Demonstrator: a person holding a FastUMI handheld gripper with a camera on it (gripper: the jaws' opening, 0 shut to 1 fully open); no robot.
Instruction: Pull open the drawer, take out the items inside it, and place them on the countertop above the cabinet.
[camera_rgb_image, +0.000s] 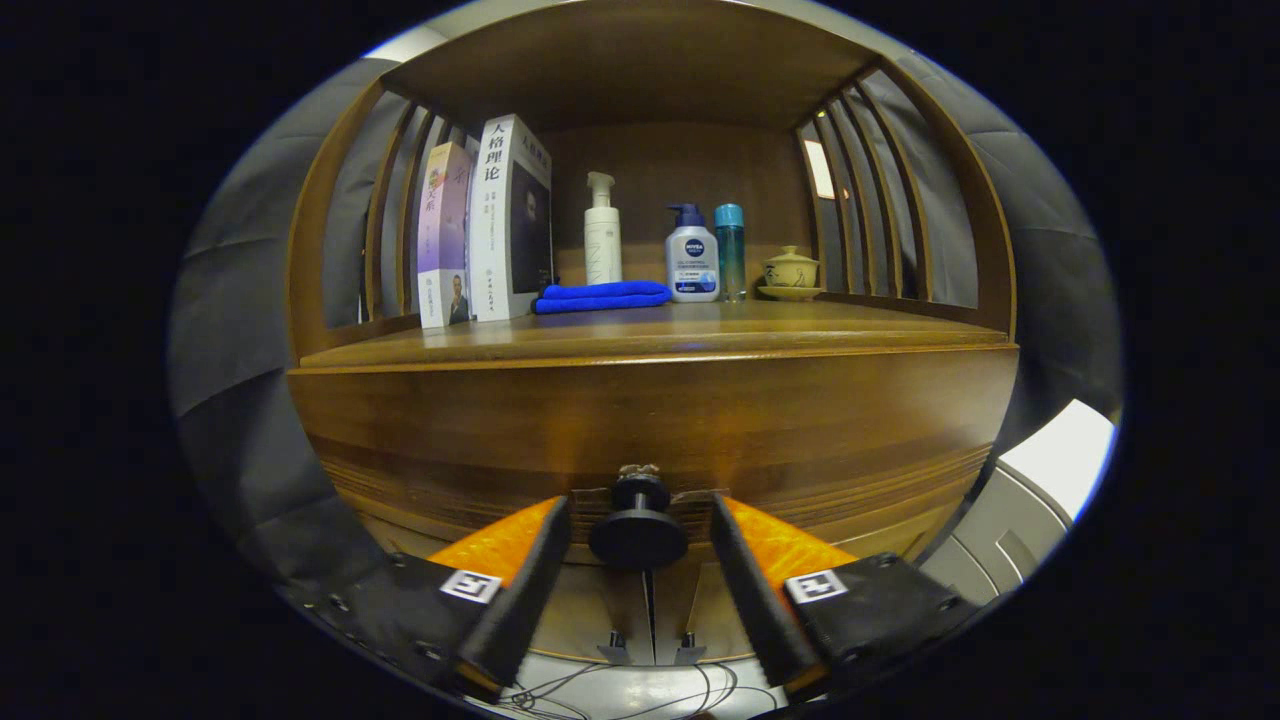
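A wooden cabinet fills the view, its drawer front (640, 420) closed and flush. A round dark knob (638, 528) sticks out of the drawer front. My gripper (640, 525) is open, one finger on each side of the knob, with a small gap left on both sides. The countertop (650, 335) runs above the drawer. The inside of the drawer is hidden.
On the countertop stand two books (485, 235) at the left, a folded blue cloth (603, 295), a white pump bottle (602, 232), a blue-capped pump bottle (692, 255), a teal bottle (730, 250) and a lidded teacup (791, 272). Slatted wooden sides (880, 200) flank the shelf.
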